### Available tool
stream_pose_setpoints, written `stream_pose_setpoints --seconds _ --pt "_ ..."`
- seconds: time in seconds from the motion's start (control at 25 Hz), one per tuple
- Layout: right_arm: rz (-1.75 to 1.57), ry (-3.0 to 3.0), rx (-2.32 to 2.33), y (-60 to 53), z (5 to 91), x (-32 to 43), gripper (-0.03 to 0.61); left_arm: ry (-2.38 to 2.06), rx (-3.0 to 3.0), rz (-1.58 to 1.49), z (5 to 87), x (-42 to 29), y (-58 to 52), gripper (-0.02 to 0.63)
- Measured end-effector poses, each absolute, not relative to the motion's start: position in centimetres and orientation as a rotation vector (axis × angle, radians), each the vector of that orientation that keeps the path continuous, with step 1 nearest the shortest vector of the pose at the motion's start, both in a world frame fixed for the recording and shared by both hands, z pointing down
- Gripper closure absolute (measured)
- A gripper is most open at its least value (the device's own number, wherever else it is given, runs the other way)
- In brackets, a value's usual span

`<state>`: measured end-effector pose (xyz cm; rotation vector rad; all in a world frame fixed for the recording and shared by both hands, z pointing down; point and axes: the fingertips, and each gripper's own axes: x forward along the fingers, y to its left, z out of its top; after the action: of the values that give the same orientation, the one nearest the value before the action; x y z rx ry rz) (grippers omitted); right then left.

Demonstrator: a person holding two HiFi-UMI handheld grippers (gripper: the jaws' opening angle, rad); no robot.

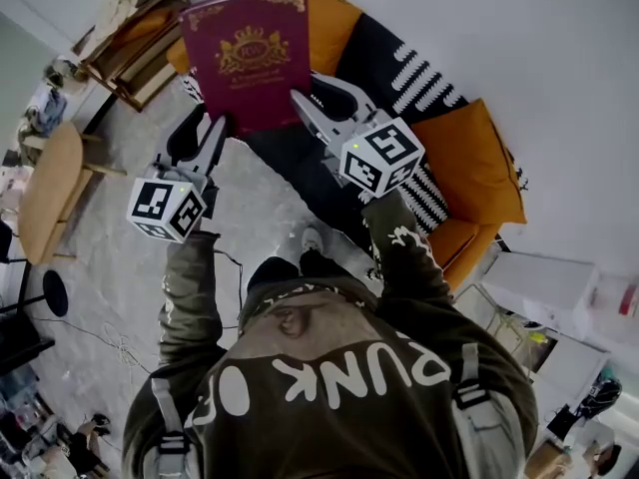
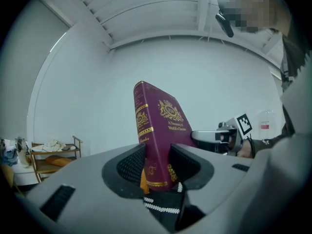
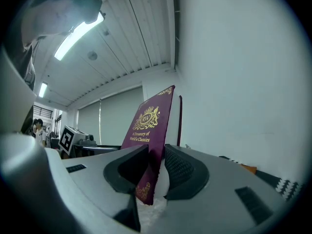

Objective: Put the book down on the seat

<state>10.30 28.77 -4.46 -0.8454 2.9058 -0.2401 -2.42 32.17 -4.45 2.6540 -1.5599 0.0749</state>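
- Between the fingers of the left gripper (image 2: 157,165): the book (image 2: 163,126), taken at its lower spine corner. Jaws are closed onto it, pads pressed to both covers, no gap showing.
- Right gripper (image 3: 155,167): jaws likewise clamped on the book (image 3: 151,126), at the lower corner of the open-edge side. Front cover lies against the left pad and white page edges show beside the right pad.
- Head view: left gripper (image 1: 212,128) and right gripper (image 1: 312,96) each hold a bottom corner of the book (image 1: 248,58). Maroon cover with gold crest faces the camera.
- Book is held up in the air, clear of everything; nothing but the jaws touches it.
- Seat (image 1: 469,158): orange, low, set against the wall (image 1: 559,58). It lies below and beyond the book, which is not on it.
- Cushion (image 1: 419,78), black with white stripes, lies on the seat beside the right gripper.
- Floor (image 1: 110,267): grey, with a thin cable trailing across it.
- Shelf (image 1: 130,38), wooden, stands left of the seat; a round table (image 1: 50,188) is at the far left.
- Ceiling (image 3: 131,28): white and ribbed, with a lit strip lamp (image 3: 78,33).
- Person's shoes (image 1: 312,238) stand on the floor just short of the seat.
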Motion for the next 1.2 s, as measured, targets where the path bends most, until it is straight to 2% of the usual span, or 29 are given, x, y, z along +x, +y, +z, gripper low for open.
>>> stream_pose_setpoints --seconds 0.48,0.84,1.2 --pt "-0.264 2.907 -0.87 24.4 -2.5 9.6 0.462 -1.534 2.653 0.079 -2.5 -3.1 27.6 0.454" --pt "-0.337 2.939 -0.923 12.1 0.6 6.8 0.462 -1.473 2.625 0.103 0.8 -6.0 14.8 0.454" --pt "-0.544 2.979 -0.997 -0.6 9.3 2.2 0.462 -1.368 2.511 0.161 9.9 -10.5 1.8 0.454"
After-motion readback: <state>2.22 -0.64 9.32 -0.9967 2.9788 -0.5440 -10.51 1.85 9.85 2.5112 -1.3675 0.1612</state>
